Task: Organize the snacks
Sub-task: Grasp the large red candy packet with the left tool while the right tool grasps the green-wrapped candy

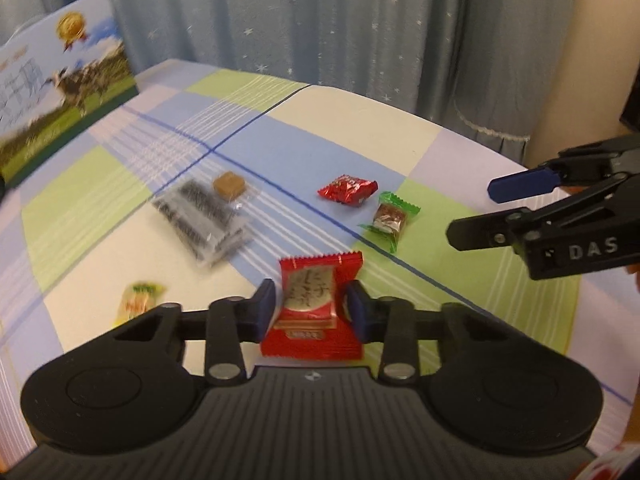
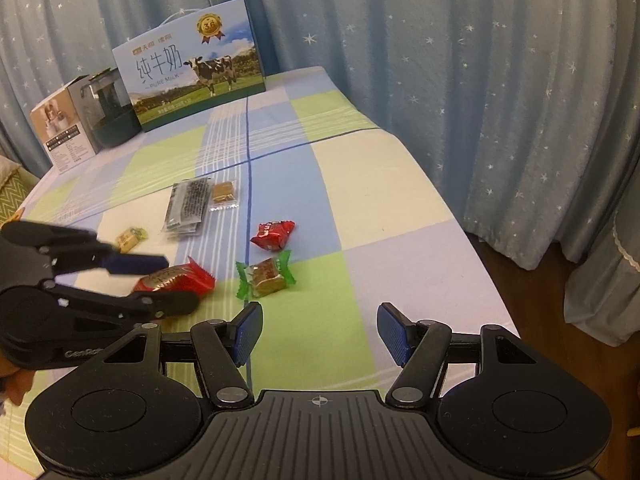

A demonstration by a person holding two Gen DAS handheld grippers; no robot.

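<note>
My left gripper [image 1: 312, 310] is shut on a red snack packet [image 1: 314, 308] with a round rice cracker inside; its blue pads press the packet's two sides just above the checked tablecloth [image 1: 320, 140]. From the right wrist view the same packet [image 2: 176, 278] sits between the left gripper's fingers [image 2: 138, 264]. My right gripper [image 2: 320, 332] stands open with nothing in it, over a green square of cloth. It also shows at the right edge as the right gripper [image 1: 476, 214]. A green-wrapped candy [image 2: 266, 274] lies just ahead of it, with a small red candy [image 2: 273, 235] beyond.
Clear bags with black print [image 2: 188, 206], a brown cube candy [image 2: 223, 193] and a yellow-green candy [image 2: 130, 237] lie mid-table. A milk carton box [image 2: 192, 64], a white box [image 2: 68, 132] and a dark appliance [image 2: 110, 116] stand at the back. Starred curtains surround the table; its right edge drops to the floor.
</note>
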